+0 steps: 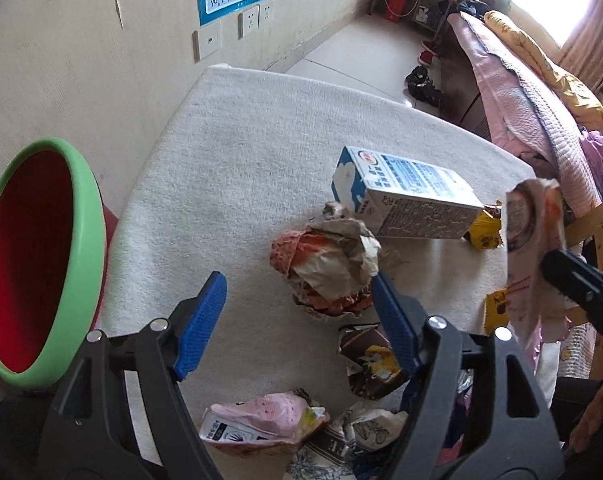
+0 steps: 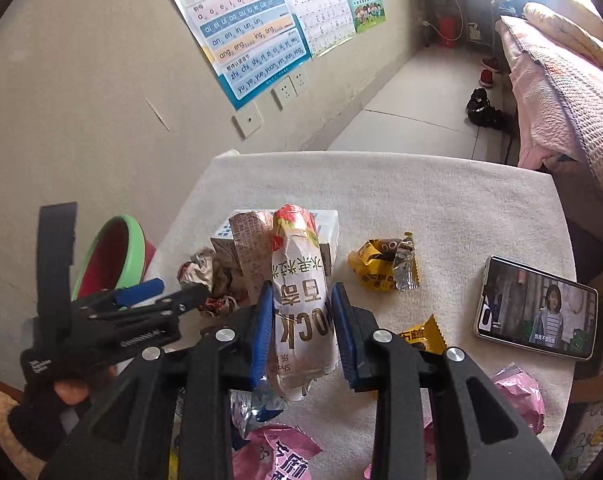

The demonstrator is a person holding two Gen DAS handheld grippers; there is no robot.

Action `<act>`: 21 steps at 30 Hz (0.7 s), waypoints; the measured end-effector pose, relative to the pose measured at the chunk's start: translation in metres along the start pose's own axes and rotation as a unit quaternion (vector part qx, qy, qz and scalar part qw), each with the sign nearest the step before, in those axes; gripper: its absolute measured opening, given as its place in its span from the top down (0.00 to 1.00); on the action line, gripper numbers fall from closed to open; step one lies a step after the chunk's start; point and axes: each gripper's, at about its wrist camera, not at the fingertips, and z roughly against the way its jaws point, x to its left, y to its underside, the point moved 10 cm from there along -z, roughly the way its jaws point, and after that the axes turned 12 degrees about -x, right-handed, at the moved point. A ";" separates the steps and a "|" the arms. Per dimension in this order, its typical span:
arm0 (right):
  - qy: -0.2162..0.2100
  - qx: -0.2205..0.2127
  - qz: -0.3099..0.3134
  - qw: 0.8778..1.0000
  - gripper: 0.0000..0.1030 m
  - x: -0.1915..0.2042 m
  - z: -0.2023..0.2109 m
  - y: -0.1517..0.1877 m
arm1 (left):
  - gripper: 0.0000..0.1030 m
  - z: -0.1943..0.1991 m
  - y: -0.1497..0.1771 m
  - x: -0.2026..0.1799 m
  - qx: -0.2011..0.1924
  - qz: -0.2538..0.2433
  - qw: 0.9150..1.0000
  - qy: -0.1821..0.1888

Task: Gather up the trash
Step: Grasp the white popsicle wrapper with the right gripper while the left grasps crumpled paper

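Two grippers are in play: your right gripper (image 2: 301,320) is clenched on a white snack wrapper (image 2: 299,280), holding it lifted above the white table (image 2: 461,216). Your left gripper (image 1: 297,312) hangs released with nothing between its jaws, poised above a crumpled orange-and-white wrapper (image 1: 329,272) beside the milk carton (image 1: 405,196). At the table's left edge sits the green-rimmed red bin (image 1: 33,264).

A phone (image 2: 537,309) lies on the white tablecloth (image 2: 441,200); alphabet posters (image 2: 237,28) hang on the wall.
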 end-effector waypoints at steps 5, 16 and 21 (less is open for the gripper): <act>-0.006 -0.002 0.003 1.000 0.72 0.007 0.000 -0.004 | 0.37 -0.016 0.009 -0.006 0.028 -0.005 1.000 0.003; -0.008 -0.001 0.003 1.000 0.72 0.011 -0.002 -0.002 | 0.73 0.007 0.011 -0.009 0.015 0.007 0.999 0.039; -0.011 0.002 0.002 1.000 0.72 0.013 -0.004 0.001 | 0.74 0.021 0.016 0.012 0.005 0.030 0.999 0.031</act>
